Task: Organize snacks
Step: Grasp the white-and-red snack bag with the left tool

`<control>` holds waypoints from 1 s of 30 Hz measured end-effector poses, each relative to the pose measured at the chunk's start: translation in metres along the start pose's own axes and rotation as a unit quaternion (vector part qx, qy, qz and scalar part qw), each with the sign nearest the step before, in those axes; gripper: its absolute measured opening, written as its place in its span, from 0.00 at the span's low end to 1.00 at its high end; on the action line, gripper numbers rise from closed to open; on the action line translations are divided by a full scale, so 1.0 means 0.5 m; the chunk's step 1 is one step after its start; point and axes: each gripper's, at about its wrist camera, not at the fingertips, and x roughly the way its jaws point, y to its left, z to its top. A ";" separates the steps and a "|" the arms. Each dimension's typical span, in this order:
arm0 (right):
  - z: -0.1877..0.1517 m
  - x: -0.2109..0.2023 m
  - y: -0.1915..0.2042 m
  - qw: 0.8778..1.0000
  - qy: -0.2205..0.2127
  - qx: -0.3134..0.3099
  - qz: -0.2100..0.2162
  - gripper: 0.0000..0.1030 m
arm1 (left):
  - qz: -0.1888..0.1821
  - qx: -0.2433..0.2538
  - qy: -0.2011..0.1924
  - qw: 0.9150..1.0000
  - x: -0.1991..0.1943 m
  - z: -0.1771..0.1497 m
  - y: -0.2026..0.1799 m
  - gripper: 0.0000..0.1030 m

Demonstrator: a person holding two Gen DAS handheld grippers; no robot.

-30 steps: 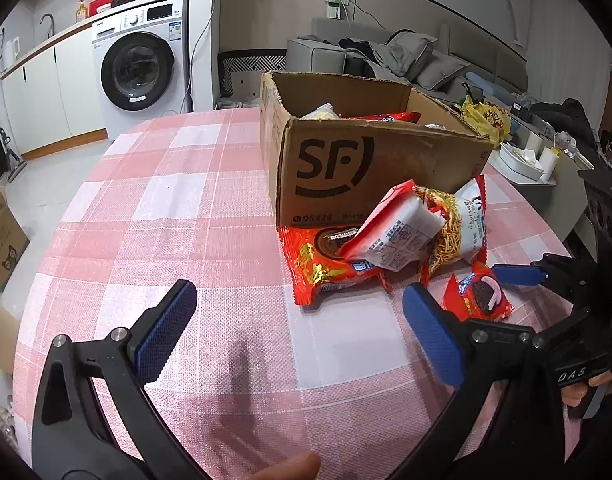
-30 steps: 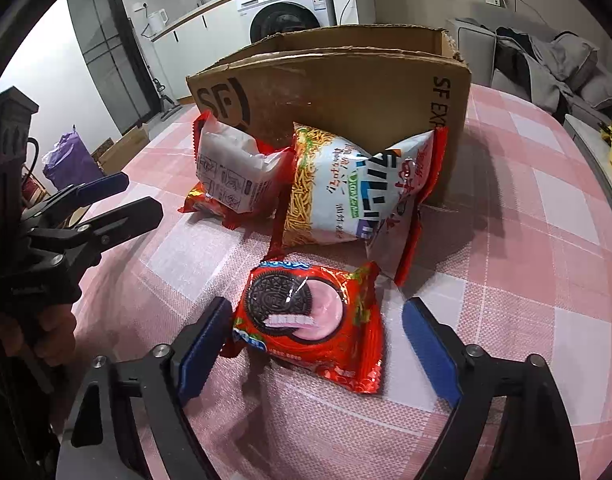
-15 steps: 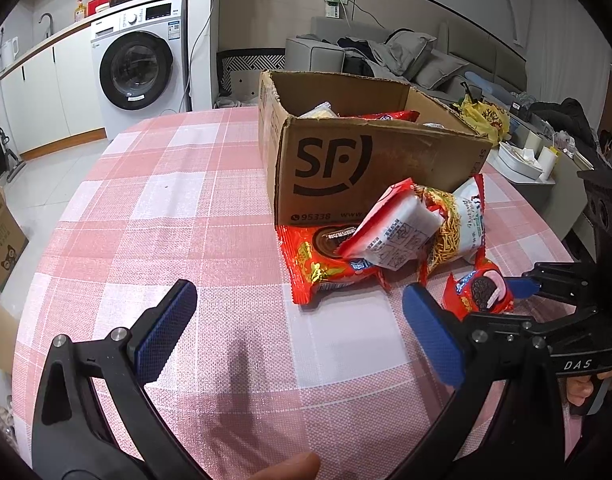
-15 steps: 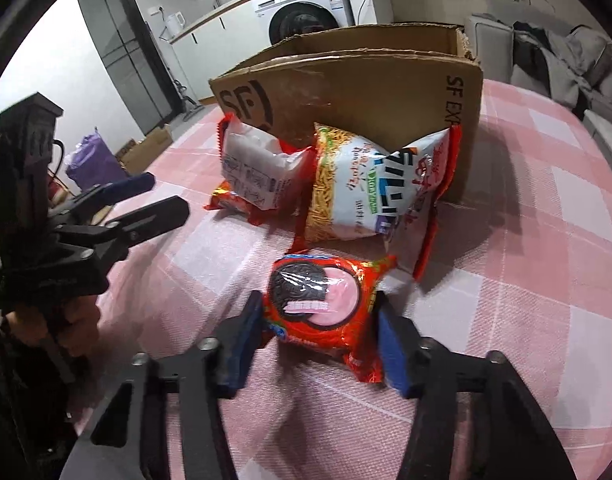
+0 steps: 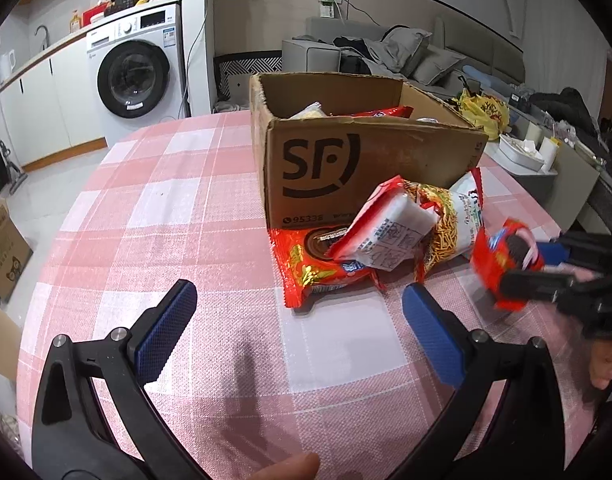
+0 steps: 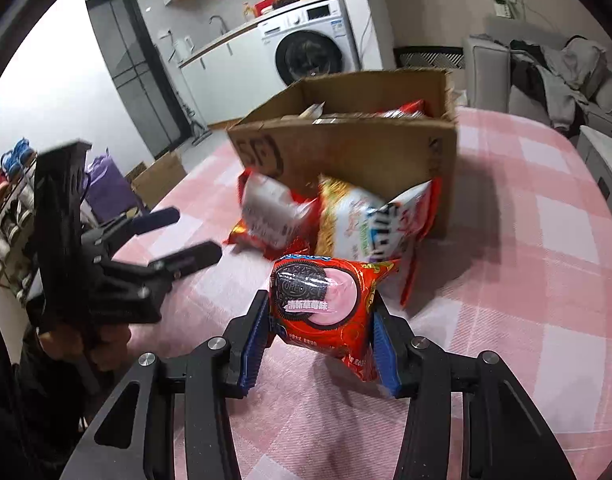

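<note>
Pink checked tablecloth [image 5: 210, 208], washing machine [image 5: 136, 76] behind

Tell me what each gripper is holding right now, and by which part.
The right gripper pinches the red Oreo packet across its two side edges, lifted off the tablecloth. The left gripper is open, holding nothing.

A large black "SF" logo is printed on the near face of the cardboard box [image 5: 345, 168], with "95338" beside a phone symbol at its lower left edge. "OREO" is embossed on the biscuit pictured on the red cookie packet [image 6: 325, 304], above a white line of Chinese characters. Other packet print is blurred.
</note>
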 end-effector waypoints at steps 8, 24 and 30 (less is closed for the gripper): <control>0.008 -0.043 -0.034 0.999 -0.022 0.024 -0.004 0.47 | 0.012 0.038 -0.013 0.999 0.020 0.029 -0.057 0.94; -0.001 -0.046 -0.058 0.999 -0.019 0.048 -0.006 0.47 | 0.024 0.143 0.019 0.989 0.104 0.035 -0.169 0.69; -0.001 -0.046 -0.057 0.999 -0.019 0.047 -0.006 0.47 | 0.010 0.139 0.018 0.990 0.106 0.039 -0.173 0.29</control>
